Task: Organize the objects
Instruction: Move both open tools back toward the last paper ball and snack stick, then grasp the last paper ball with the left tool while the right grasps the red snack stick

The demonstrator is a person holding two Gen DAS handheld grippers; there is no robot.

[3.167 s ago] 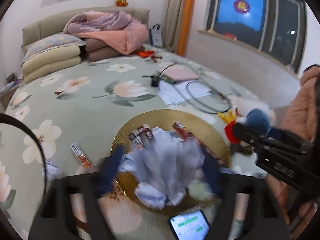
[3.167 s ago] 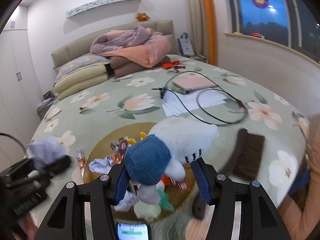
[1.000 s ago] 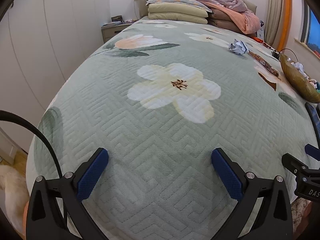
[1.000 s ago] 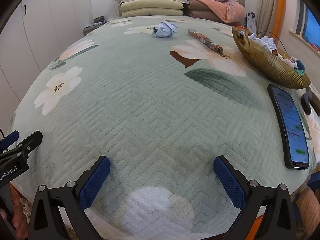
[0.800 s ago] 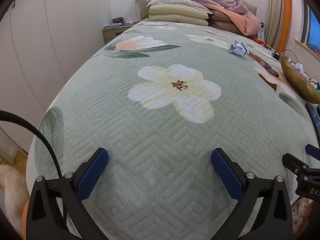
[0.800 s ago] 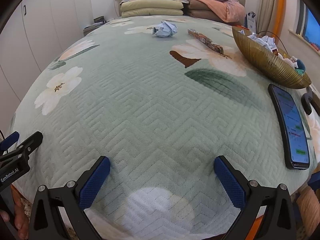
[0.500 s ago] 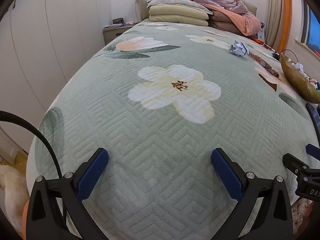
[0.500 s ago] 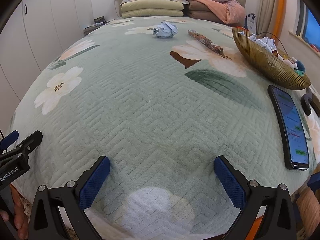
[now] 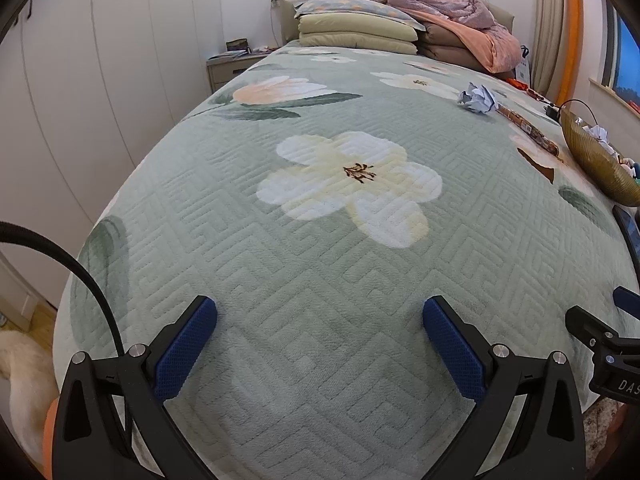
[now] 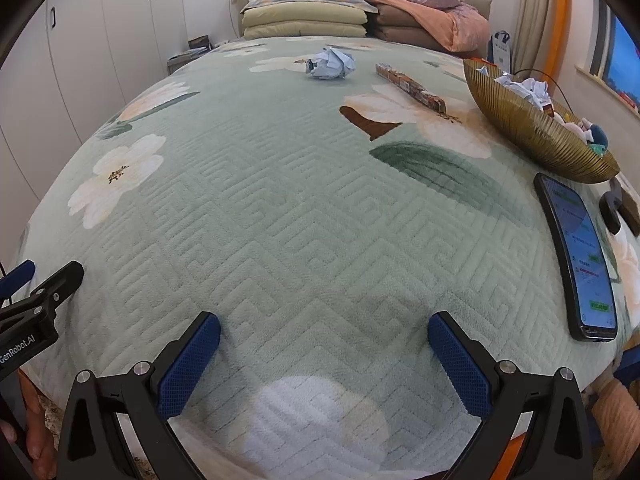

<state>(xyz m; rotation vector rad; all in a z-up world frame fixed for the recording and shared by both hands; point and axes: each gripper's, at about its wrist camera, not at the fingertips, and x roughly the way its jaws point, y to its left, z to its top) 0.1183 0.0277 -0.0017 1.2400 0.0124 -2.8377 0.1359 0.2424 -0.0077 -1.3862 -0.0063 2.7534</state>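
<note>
In the left wrist view, the white wardrobe (image 9: pixel 100 92) fills the left side of the frame, and the bed (image 9: pixel 320 264) edge curves down at lower left w/ a strip of floor beside it. The left claw (image 9: pixel 320 332) sits at the bottom centre, fingers spread wide, nothing between them; only bare green quilt w/ a big white flower lies ahead, so there is much open room. The crumpled paper ball (image 9: pixel 478 98) is far off in the upper right, the long snack bar (image 9: pixel 528 130) just right of it, and the gold bowl (image 9: pixel 596 164) is at the right edge of the frame, all well apart from this claw.

In the right wrist view, the bed edge falls away at the left side and bottom of the frame. The right claw (image 10: pixel 324 344) is at bottom centre, also wide open and empty, over the near edge of the quilt. The paper ball (image 10: pixel 331 64) lies at upper centre, the snack bar (image 10: pixel 410 86) to its right, then the gold bowl (image 10: pixel 532 128) w/ papers and small toys inside at upper right. A phone (image 10: pixel 576 256), screen lit, lies just below the bowl at the right side, nearest to the claw but not touching.
</note>
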